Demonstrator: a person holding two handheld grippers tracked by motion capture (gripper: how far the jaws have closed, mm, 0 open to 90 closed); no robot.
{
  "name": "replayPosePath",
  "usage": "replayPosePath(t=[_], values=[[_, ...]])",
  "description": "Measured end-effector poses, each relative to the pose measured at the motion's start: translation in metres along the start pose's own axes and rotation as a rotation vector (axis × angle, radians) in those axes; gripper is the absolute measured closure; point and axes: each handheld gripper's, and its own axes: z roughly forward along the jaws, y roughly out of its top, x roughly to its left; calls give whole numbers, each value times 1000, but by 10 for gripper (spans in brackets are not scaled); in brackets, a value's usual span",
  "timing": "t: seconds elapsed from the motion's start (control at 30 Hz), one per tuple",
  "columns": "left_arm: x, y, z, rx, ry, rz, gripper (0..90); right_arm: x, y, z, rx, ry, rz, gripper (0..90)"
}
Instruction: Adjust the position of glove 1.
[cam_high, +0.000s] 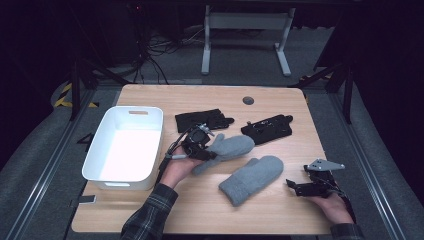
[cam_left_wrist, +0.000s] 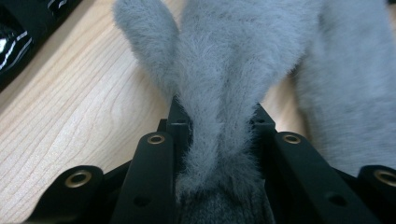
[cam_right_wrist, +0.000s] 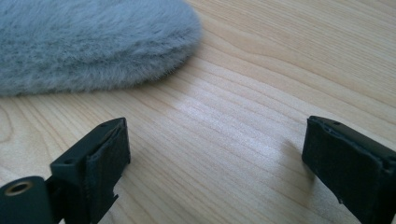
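The jaws of the left gripper are pinching a grey mitten between them — the fuzzy fabric is bunching up where the black fingers are squeezing it from both sides, and its thumb is sticking out toward the upper left in the left gripper view. From the high view, the left gripper is sitting near the middle of the wooden table, and the held mitten is stretching out to the right from it, its far end lying toward the table's centre.

The right gripper is resting low at the table's right edge, its jaws standing wide apart with nothing between them — bare wood is showing in the gap in the right gripper view. A second grey mitten is lying flat between the two grippers, just in front of the held one; its rounded tip is lying beyond the right gripper's jaws, apart from them.

To the left of the left hand, a white bin is standing on the table. Behind the mittens, two black gloves are lying flat — one just beyond the left gripper, the other farther right.
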Motion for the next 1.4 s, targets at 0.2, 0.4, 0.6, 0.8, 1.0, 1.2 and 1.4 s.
replayPosePath(t=[0.2,0.4,0.6,0.8,1.0,1.2,1.4], values=[[-20,9,-7,-22,-13,-13,708,0,0,0,0,0,1,78],[-45,21,-3,-22,-35,-14,708,0,0,0,0,0,0,78],[-68,30,8,1,-48,2,708,0,0,0,0,0,0,78],[-84,35,22,10,-61,-16,701,0,0,0,0,0,0,78],[-92,35,40,35,-65,-18,669,0,0,0,0,2,0,78],[-94,35,48,33,-63,12,476,0,0,0,0,2,-1,78],[-92,36,37,-1,-83,45,360,0,0,0,0,3,-2,78]])
